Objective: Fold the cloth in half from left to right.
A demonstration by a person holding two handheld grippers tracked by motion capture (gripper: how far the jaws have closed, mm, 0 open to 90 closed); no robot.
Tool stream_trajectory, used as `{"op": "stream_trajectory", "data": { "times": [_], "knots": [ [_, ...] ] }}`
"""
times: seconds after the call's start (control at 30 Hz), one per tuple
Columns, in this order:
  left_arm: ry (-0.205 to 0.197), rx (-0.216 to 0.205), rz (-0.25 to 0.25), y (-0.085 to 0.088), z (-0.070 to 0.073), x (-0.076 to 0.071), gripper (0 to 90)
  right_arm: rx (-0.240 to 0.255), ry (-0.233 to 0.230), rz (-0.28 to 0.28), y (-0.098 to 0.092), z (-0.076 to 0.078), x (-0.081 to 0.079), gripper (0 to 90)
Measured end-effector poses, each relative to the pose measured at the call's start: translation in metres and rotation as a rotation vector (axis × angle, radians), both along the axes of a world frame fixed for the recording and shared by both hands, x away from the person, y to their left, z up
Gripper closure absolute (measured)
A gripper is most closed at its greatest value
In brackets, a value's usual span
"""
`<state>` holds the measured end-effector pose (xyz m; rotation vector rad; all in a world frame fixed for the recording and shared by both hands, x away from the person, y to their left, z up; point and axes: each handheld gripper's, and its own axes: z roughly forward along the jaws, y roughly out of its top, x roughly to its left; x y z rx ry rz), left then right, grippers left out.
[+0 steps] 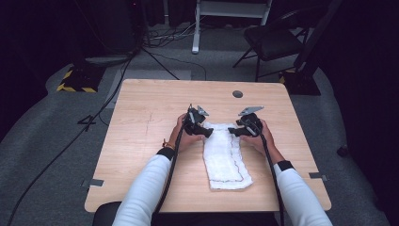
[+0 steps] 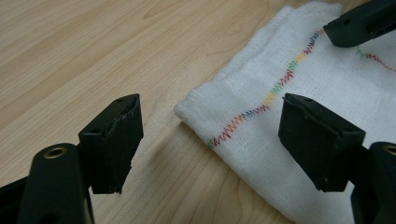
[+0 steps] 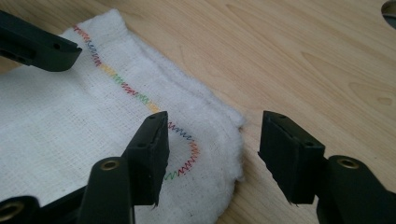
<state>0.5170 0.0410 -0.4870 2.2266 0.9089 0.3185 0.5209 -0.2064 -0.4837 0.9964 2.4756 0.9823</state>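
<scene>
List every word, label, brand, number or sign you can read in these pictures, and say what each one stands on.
None: no readable text appears in any view.
The white cloth carries only a line of multicoloured zigzag stitching, no letters.
The black-and-yellow hazard stripes on a floor base are a warning pattern without words.
The wooden table, left gripper and right gripper bear no markings.

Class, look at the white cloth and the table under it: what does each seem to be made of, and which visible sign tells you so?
White cloth: apparently a soft woven cotton-like fabric, matt; a fine grid weave shows, with fuzzy edges and a multicoloured zigzag stitch line.
Table: looks like light wood or wood-look laminate, smooth with a faint sheen; grain lines run across it, but solid wood or printed surface cannot be told.
</scene>
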Motion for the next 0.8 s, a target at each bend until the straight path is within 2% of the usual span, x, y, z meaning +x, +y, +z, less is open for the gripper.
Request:
{"op": "stream_trajectory", "data": {
  "times": [0.1,0.3,0.43,0.6,0.73,0.8],
  "knots": [
    [0.013,-0.004,-0.008,-0.001,-0.005,0.003,21.6,-0.005,0.018,-0.005,0.000,-0.005,0.002,41.7],
    [0.033,-0.030,-0.023,-0.002,-0.012,0.006,20.5,0.046,0.049,-0.021,-0.004,-0.009,0.005,43.1],
    [0.021,-0.032,-0.059,-0.001,-0.012,0.007,22.5,0.052,0.059,0.010,-0.001,-0.008,0.003,59.8],
    [0.038,-0.041,-0.123,-0.002,-0.009,0.007,48.2,0.052,0.076,0.027,0.001,-0.006,0.001,73.1],
    [0.065,-0.053,-0.155,-0.003,-0.007,0.010,69.3,0.040,0.060,0.040,0.005,-0.005,0.000,80.6],
    [0.048,-0.036,-0.159,-0.005,-0.005,0.011,74.6,0.025,0.041,0.037,0.006,-0.004,0.000,81.8]
  ]
}}
